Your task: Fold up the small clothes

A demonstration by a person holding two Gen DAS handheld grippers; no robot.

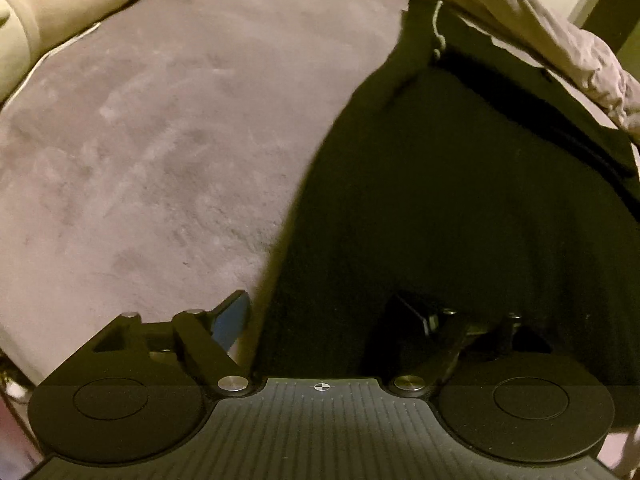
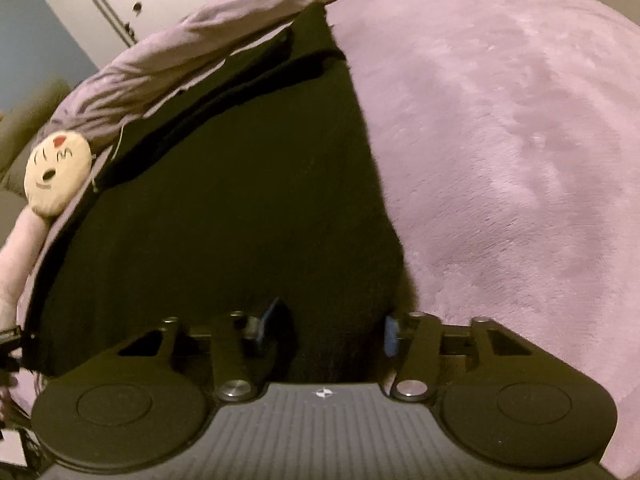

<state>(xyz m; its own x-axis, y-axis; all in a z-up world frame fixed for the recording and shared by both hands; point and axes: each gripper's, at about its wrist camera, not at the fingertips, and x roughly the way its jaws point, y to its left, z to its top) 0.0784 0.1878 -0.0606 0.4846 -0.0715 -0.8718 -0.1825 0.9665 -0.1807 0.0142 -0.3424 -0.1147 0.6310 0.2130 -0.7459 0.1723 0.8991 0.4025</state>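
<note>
Dim, warm yellowish light; black garment [image 1: 460,208] lost in shadow; soft motion blur; strong fisheye bending at edges.

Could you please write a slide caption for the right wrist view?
Right gripper straddles the near edge of a black garment on a pink blanket.

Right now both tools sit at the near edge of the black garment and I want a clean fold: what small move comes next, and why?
Probably close both on the hem. The black garment lies flat on the purple blanket, its edge between the open fingers of the right tool and the left tool, so neither appears to grip yet.
</note>
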